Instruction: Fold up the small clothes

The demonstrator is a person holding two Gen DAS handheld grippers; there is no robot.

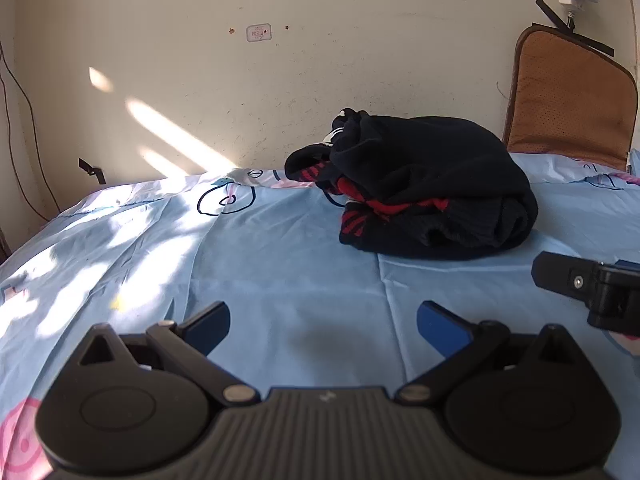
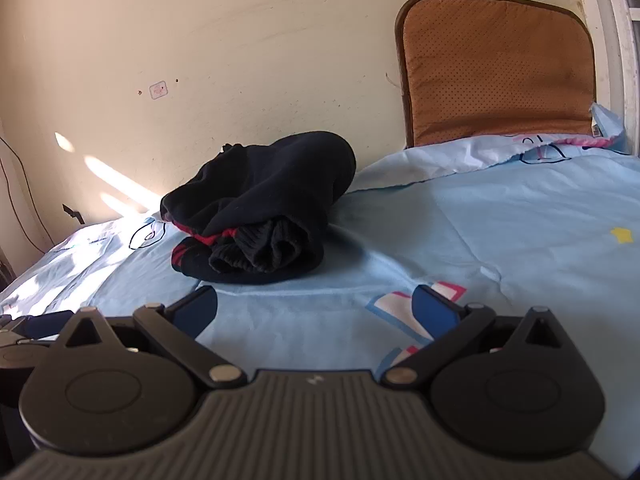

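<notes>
Both spread grippers, left (image 1: 323, 322) and right (image 2: 316, 308), hover empty as I eye the soft, limp, bunched black-and-red knit garment (image 1: 424, 192); I'd pinch its ribbed hem.

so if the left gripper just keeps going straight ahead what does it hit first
Probably bare bedsheet, then the wall; the dark garment sits right of the left gripper. Depth is unclear.

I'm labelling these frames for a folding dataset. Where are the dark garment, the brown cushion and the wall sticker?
dark garment (image 1: 432, 184): left wrist view, on its black upper fold.
brown cushion (image 2: 500, 68): right wrist view, middle of its perforated face.
wall sticker (image 1: 259, 33): left wrist view, its centre.
</notes>
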